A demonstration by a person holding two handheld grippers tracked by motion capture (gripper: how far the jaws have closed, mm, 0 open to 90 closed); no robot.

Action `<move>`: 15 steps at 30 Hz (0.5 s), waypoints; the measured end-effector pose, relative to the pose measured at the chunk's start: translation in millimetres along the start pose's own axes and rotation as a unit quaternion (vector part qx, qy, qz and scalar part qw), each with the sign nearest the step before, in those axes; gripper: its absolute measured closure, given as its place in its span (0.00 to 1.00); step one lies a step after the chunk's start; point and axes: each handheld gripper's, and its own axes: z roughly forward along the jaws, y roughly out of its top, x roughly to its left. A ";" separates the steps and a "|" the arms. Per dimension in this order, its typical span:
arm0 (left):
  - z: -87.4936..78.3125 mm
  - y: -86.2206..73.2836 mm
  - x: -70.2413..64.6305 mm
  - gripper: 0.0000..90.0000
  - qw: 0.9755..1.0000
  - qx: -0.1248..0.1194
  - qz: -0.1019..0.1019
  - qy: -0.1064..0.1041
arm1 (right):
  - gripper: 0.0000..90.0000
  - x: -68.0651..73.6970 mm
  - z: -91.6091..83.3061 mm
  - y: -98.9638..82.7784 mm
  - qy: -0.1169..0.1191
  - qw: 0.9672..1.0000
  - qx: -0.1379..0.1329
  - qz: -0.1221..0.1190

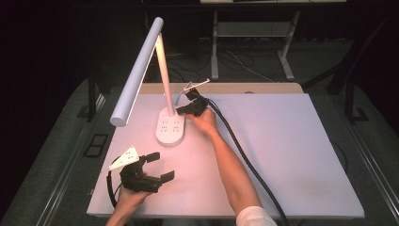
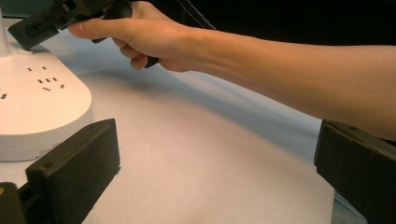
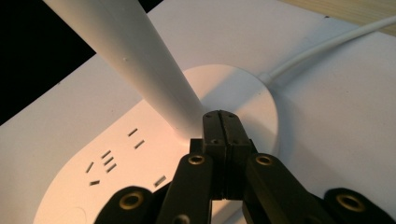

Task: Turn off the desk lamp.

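At the counter's near-left corner I have my left tool resting low by the front edge, its jaws spread wide with nothing between them; in the left gripper view only bare white counter lies in that gap. Just beyond it stands the white desk lamp, its oval base dotted with socket slots, its stem rising and its long head reaching out past the counter's left edge. My right tool is at the back of that base, jaws pressed fully together and empty, tips right at the foot of the stem, as the right gripper view shows. I cannot tell whether they touch the base. A white cord leaves the base toward the far edge. My right forearm crosses the middle of the counter. To its right, the surface is open all the way to the right edge
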 end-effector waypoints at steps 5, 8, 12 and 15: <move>0.2 0.0 -0.4 0.00 1.000 0.000 0.001 0.001 | 1.00 3.2 1.1 -1.3 0.000 1.000 0.004 -0.002; 1.3 0.1 -1.4 0.00 1.000 0.001 0.002 0.000 | 1.00 5.7 1.8 -0.7 -0.009 1.000 0.007 -0.017; 1.6 -0.2 -1.7 0.00 1.000 0.003 0.004 -0.002 | 1.00 5.2 0.9 -0.6 -0.013 1.000 0.005 -0.012; 1.5 -0.1 -0.8 0.00 1.000 0.002 0.002 -0.001 | 1.00 5.9 0.0 0.5 -0.016 1.000 0.009 -0.020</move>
